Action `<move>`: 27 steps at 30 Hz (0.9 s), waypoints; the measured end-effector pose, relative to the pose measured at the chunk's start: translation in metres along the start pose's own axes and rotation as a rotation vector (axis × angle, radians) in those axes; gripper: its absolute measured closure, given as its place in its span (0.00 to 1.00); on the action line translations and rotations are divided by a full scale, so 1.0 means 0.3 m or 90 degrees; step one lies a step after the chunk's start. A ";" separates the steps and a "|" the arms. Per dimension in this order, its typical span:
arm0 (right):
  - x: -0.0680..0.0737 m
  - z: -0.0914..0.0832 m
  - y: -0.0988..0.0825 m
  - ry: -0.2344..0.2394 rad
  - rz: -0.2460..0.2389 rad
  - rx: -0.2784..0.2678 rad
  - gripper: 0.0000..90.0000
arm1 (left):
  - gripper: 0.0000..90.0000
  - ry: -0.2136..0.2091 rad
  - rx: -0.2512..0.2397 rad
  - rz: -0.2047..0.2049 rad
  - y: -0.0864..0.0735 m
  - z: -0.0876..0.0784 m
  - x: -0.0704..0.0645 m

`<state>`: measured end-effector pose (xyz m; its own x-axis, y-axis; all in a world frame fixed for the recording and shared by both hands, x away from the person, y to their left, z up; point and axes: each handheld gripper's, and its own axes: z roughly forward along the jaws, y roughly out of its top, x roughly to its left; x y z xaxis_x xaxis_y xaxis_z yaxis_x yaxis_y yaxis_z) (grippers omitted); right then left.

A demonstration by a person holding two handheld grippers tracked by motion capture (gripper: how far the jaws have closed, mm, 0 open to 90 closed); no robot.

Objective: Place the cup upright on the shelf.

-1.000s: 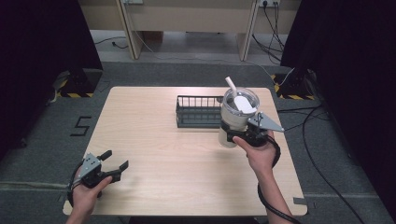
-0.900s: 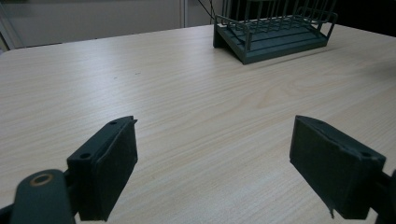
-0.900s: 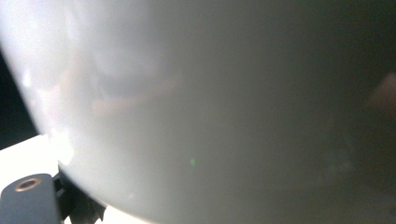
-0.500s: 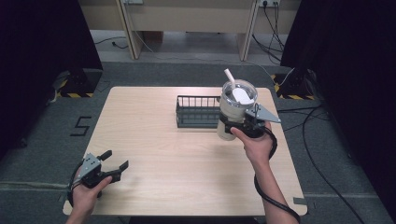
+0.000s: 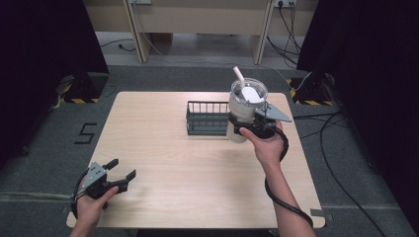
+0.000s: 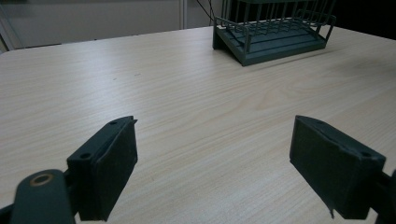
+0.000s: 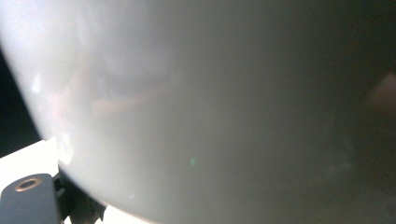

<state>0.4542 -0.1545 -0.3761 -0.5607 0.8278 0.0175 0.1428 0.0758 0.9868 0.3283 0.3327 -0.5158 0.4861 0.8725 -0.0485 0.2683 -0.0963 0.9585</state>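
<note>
One wire rack (image 5: 207,118) touches the tumbler (image 5: 245,111) clenched by the right hand-held gripper (image 5: 247,126).

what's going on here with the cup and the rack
A person works at a wooden table with a tool in each hand. The right tool is clamped on a white tumbler with a lid and straw, holding it lifted beside the right end of a dark wire rack. The left tool rests open near the table's front left corner, holding nothing.
</note>
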 end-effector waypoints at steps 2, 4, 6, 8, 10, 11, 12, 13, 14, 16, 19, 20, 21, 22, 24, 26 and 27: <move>-0.004 0.013 0.005 -0.001 0.000 -0.001 0.11 | 0.16 0.000 0.000 -0.001 0.000 0.000 0.000; -0.006 0.022 0.009 -0.002 0.000 0.002 0.11 | 0.16 0.000 0.000 -0.002 -0.001 0.000 0.001; -0.005 0.026 0.011 -0.002 0.003 0.003 0.11 | 0.16 0.000 0.000 -0.002 -0.001 0.000 0.002; -0.009 0.035 0.015 -0.004 -0.001 0.003 0.11 | 0.16 0.000 -0.001 -0.003 0.000 0.000 0.002; -0.012 0.042 0.018 -0.005 0.000 0.004 0.11 | 0.16 0.000 0.000 -0.002 -0.001 0.000 0.002; -0.014 0.049 0.022 -0.007 0.004 0.004 0.11 | 0.16 0.000 -0.001 -0.002 0.000 0.000 0.001; -0.015 0.052 0.023 -0.006 0.006 0.004 0.11 | 0.16 0.000 -0.001 -0.003 0.000 0.000 0.001; -0.016 0.055 0.026 -0.007 0.008 0.004 0.11 | 0.16 0.000 -0.001 -0.003 0.000 0.000 0.001; -0.018 0.058 0.028 -0.008 0.008 0.003 0.11 | 0.16 0.000 -0.001 -0.002 0.000 0.000 0.001; -0.020 0.063 0.031 -0.008 0.009 0.004 0.11 | 0.16 0.000 -0.001 -0.002 0.000 0.000 0.001; -0.023 0.074 0.036 -0.011 0.009 0.007 0.11 | 0.16 -0.001 -0.001 -0.003 0.000 0.001 0.002; -0.024 0.083 0.041 -0.014 0.008 0.006 0.11 | 0.16 0.000 -0.001 -0.003 0.000 0.001 0.002; -0.025 0.088 0.042 -0.013 0.008 0.005 0.11 | 0.16 -0.001 -0.001 -0.003 0.000 0.001 0.002; -0.025 0.090 0.044 -0.013 0.012 0.006 0.11 | 0.16 -0.001 -0.001 -0.003 0.000 0.001 0.003; -0.026 0.095 0.046 -0.015 0.011 0.004 0.11 | 0.16 -0.001 -0.001 -0.003 0.000 0.001 0.003; -0.028 0.108 0.050 -0.016 0.009 0.006 0.11 | 0.16 -0.001 -0.001 -0.004 -0.001 0.001 0.003; -0.028 0.111 0.051 -0.016 0.011 0.008 0.11 | 0.16 -0.001 -0.001 -0.004 -0.002 0.002 0.004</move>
<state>0.4884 -0.1418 -0.3665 -0.5377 0.8426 0.0297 0.1624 0.0690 0.9843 0.3291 0.3334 -0.5164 0.4853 0.8726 -0.0553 0.2704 -0.0897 0.9586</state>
